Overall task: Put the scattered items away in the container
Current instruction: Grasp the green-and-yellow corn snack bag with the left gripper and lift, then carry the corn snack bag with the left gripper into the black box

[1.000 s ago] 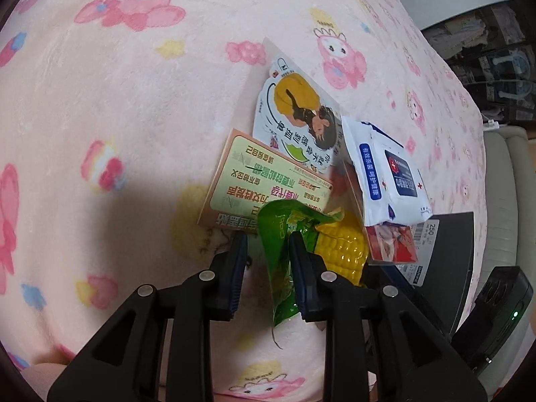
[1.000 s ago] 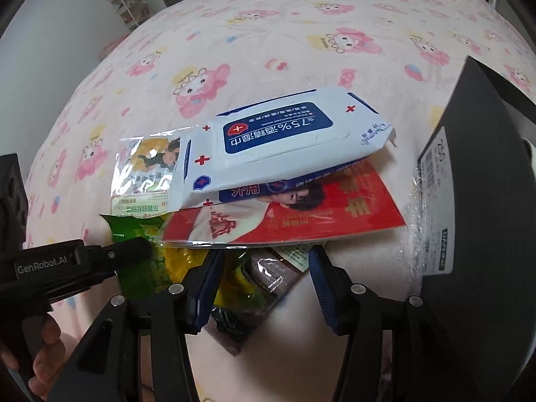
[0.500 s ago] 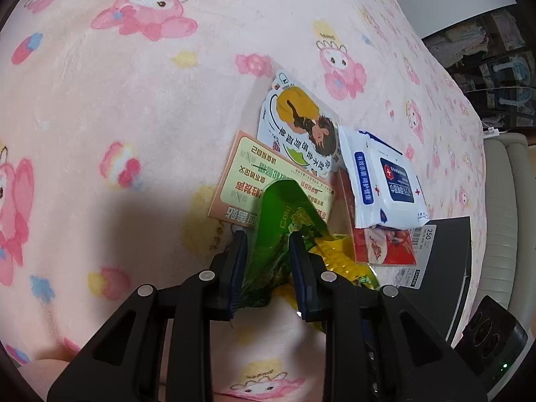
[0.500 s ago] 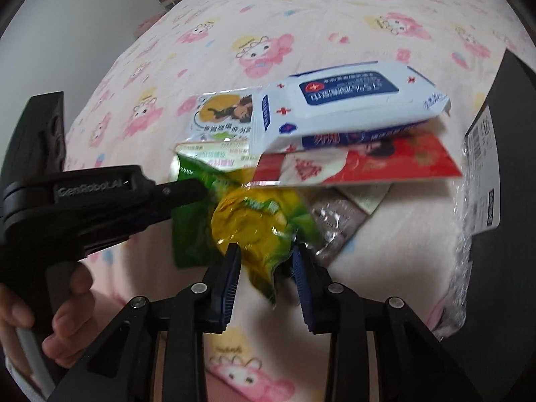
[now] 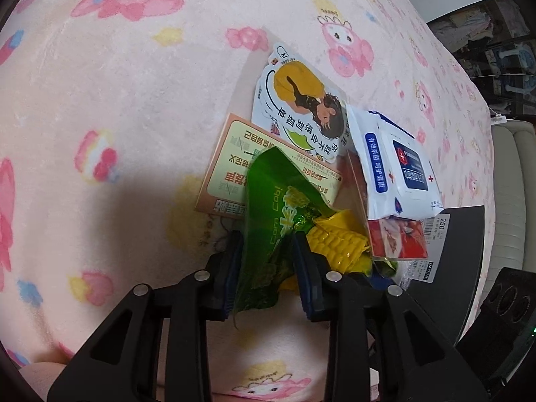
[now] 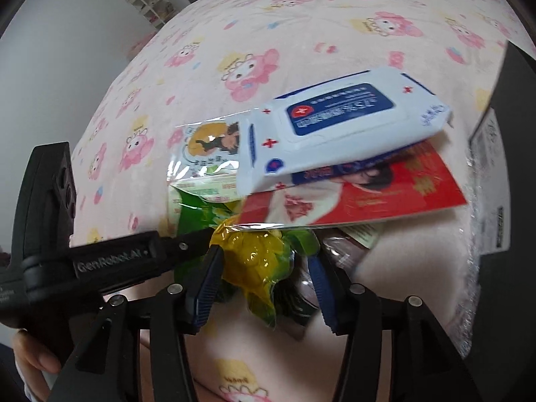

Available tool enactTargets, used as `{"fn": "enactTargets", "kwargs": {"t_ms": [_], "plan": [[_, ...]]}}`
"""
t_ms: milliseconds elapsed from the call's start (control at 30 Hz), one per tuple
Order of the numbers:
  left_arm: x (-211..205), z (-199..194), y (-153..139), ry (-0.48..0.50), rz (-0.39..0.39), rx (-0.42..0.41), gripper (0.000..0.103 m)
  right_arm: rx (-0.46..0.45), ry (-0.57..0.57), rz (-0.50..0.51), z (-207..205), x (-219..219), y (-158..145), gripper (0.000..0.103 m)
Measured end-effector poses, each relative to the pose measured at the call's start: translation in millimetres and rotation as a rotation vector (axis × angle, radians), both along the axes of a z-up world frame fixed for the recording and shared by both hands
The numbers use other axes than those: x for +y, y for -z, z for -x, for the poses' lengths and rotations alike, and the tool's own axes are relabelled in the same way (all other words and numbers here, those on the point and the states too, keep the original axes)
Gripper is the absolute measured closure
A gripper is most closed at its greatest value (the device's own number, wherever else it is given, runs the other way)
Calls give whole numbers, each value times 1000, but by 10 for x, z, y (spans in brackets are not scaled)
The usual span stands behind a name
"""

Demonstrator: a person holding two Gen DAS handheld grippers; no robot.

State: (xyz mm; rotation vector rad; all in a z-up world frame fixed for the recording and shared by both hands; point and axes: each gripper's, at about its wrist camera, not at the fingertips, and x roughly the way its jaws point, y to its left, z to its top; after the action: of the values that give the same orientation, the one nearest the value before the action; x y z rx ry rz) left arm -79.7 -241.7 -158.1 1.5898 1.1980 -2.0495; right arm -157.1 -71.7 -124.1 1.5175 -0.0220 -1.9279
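Note:
A green and yellow corn packet [image 5: 284, 231] lies on the pink blanket in front of a pile of flat packets. My left gripper [image 5: 268, 254] is shut on its green end. My right gripper [image 6: 264, 268] is open around its yellow end [image 6: 248, 261], jaws apart on both sides. The left gripper also shows in the right wrist view [image 6: 187, 244]. A white and blue wipes pack [image 6: 338, 127] rests on a red packet [image 6: 385, 194]. The black container [image 5: 459, 251] stands to the right.
A cartoon sticker sheet [image 5: 301, 107] and an orange-edged card [image 5: 234, 167] lie under the pile. A dark packet [image 6: 335, 254] sits under the red one. A beige sofa [image 5: 509, 184] is beyond the bed edge.
The right gripper's jaws have opened wider around the yellow end since half a second ago. The left gripper keeps its hold on the green end and has lifted it slightly.

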Motion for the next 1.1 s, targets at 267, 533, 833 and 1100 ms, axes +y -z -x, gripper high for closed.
{"fn": "enactTargets", "kwargs": {"t_ms": [267,533,833,1100], "plan": [[77,70,-58,51,1,48,87,-16,-43,6,-145,-41,26,60],[260,134,-257,160,25,129,97,40,-4,-7,-234,125,-198,63],[372,-18,-522,245,-11,256,97,106,36,-4,-286,407,-531,65],[722,-49,-1014,312,14,360,97,166,63,26,-264,807,-936,65]]}}
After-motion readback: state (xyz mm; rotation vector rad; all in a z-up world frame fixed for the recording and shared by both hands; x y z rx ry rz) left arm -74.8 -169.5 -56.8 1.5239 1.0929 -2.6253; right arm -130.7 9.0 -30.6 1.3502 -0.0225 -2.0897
